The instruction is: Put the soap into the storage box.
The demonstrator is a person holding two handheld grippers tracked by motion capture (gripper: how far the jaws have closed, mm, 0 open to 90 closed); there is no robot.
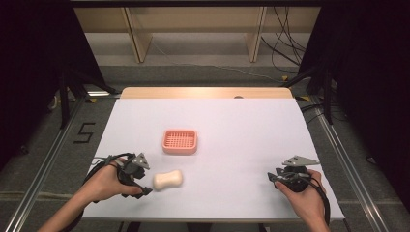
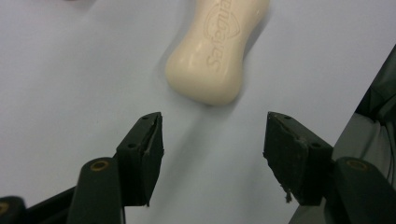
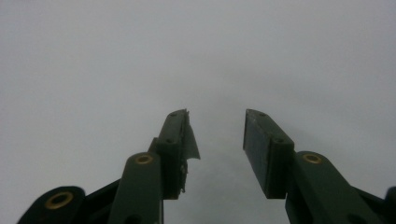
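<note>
A cream bar of soap point(image 1: 168, 180) lies flat on the white table near the front left, embossed lettering up point(image 2: 212, 51). My left gripper point(image 1: 145, 181) sits just to its left, jaws open and pointing at the bar; in the left gripper view the left gripper point(image 2: 214, 128) has a bare gap, with the soap a short way beyond the tips. A pink slotted soap dish point(image 1: 180, 141) stands farther back, near the table's middle. My right gripper point(image 1: 271, 177) rests at the front right, and the right gripper point(image 3: 217, 116) is open over bare table.
The white table point(image 1: 241, 125) ends in a wooden strip at the back. Dark frames and curtains flank both sides. Cables lie on the floor behind. The table's front edge runs just under both hands.
</note>
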